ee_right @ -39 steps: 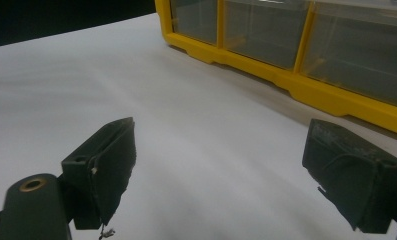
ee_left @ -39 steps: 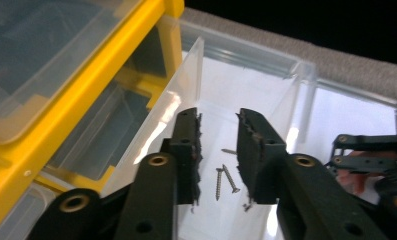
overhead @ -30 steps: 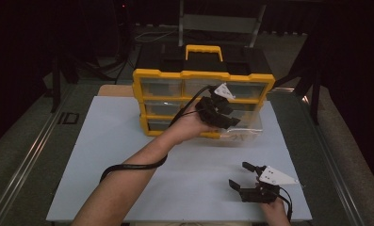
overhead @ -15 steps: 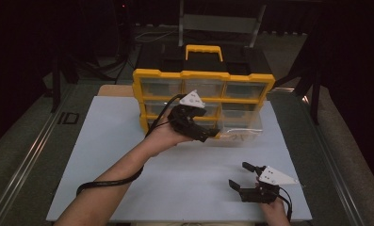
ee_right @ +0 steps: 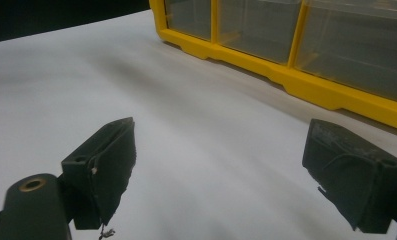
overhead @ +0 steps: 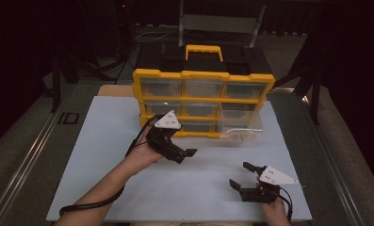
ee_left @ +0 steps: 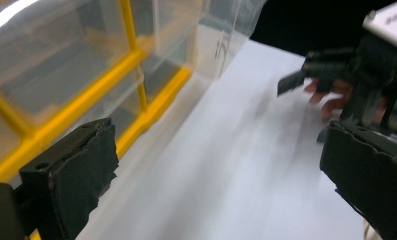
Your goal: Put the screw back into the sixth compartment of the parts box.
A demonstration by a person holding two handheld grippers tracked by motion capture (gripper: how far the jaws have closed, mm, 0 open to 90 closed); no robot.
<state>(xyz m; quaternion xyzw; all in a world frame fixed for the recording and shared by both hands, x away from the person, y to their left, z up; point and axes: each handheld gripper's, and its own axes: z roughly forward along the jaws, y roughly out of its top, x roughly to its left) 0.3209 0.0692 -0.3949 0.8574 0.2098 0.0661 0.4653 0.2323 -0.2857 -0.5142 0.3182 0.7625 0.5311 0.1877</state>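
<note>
One yellow drawer cabinet [overhead: 203, 101] stood on a white mat [overhead: 104, 141], with nine clear drawers; one, the bottom-right drawer [overhead: 239, 127], was pulled out. Two grippers lay in front of it. The left gripper [overhead: 187, 153], jaws just opening wide, held nothing. The right gripper [overhead: 241, 176], nearer the mat's front edge, was wide and empty.

Wide-apart jaws frame white table [ee_left: 226, 170] beside yellow organizer [ee_left: 136, 65].
</note>
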